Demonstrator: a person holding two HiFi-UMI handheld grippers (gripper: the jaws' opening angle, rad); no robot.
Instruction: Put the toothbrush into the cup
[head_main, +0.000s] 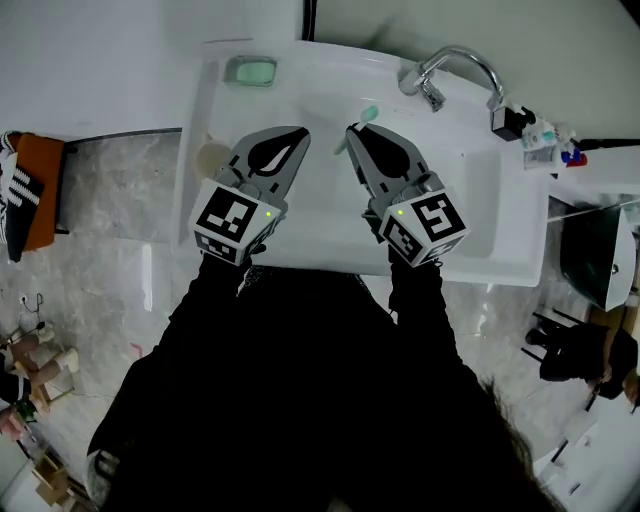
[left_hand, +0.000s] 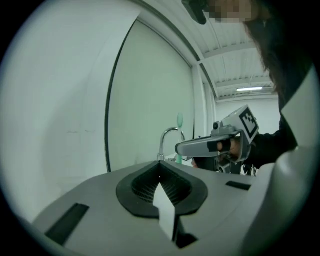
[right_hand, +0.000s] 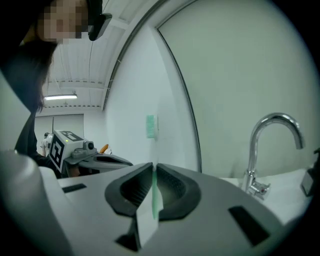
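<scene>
Toothbrush (head_main: 367, 113) is in the right tongs (head_main: 352, 133), above the white sink (head_main: 480, 200) and in front of the faucet (head_main: 455, 65). From the head view we see only its mint-green head poking past the tips; the handle is covered by the tongs' body. In the right gripper view the tongs (right_hand: 152, 165) are closed on the pale green handle. It runs up between the ribbed pads to the bristle head (right_hand: 151, 126), and the stretch in between is washed out against the wall. In the left gripper view that same head (left_hand: 180, 120) shows as a small green tip beside the faucet (left_hand: 167, 137).

The left tongs (head_main: 300, 133) hang over the basin just beside the right ones. In their own view they (left_hand: 160, 162) are pressed together with nothing between them.

A pale round shape (head_main: 212, 158) sits on the sink's left rim, partly covered by the left tongs. We cannot tell whether it is a cup. Small items (head_main: 545, 140) crowd the sink's back right corner, too small to sort out. Dark clothing fills the lower head view and hides both arms.

We count two tongs, one toothbrush, one faucet and one soap dish (head_main: 250, 71) holding a green bar.
</scene>
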